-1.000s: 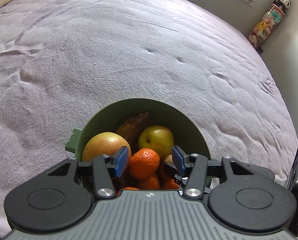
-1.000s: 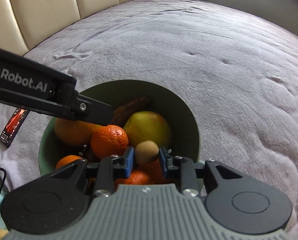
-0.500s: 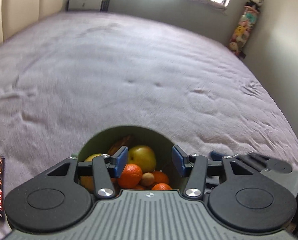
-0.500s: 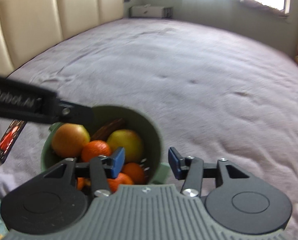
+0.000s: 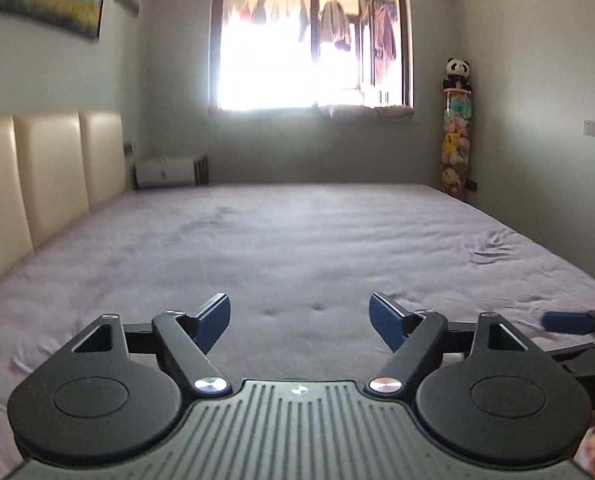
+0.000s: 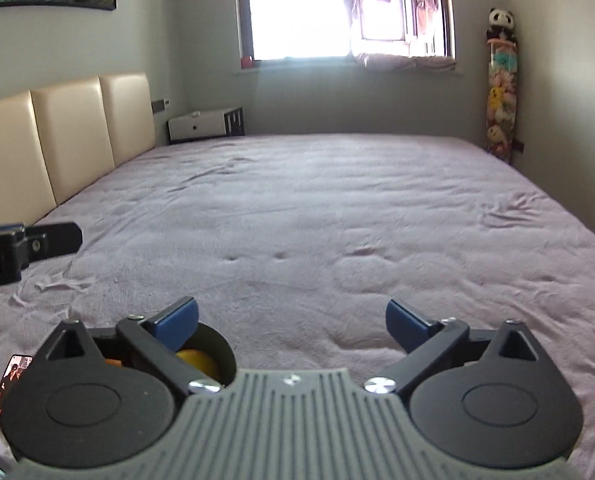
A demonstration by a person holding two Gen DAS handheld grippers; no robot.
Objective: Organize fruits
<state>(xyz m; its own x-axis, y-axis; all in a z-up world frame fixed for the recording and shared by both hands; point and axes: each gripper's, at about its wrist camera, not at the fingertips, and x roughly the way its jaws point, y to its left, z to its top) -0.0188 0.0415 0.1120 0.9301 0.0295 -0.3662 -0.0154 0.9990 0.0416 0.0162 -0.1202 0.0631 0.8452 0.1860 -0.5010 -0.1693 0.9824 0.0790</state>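
My left gripper (image 5: 299, 316) is raised over the bed, its jaws opening wide with nothing between them. My right gripper (image 6: 291, 322) is likewise lifted, jaws opening wide and empty. Below the right gripper's left finger, the green bowl (image 6: 221, 350) peeks out, with a yellow fruit (image 6: 197, 362) and a bit of orange fruit (image 6: 111, 361) showing inside; most of the bowl is hidden behind the gripper body. The left wrist view holds no bowl. The other gripper shows at the right edge (image 5: 565, 322) of the left view and the left edge (image 6: 29, 246) of the right view.
A wide bed with a lilac cover (image 6: 337, 220) fills both views, with a cream padded headboard (image 6: 69, 136) on the left. A phone (image 6: 11, 388) lies on the cover near the bowl. A white low cabinet (image 6: 205, 124) and a stack of plush toys (image 6: 501, 88) stand by the far wall.
Both grippers rose and tilted up from the bowl to face the room. The right gripper released the kiwi into the bowl and opened wide. The left gripper also opened wider.
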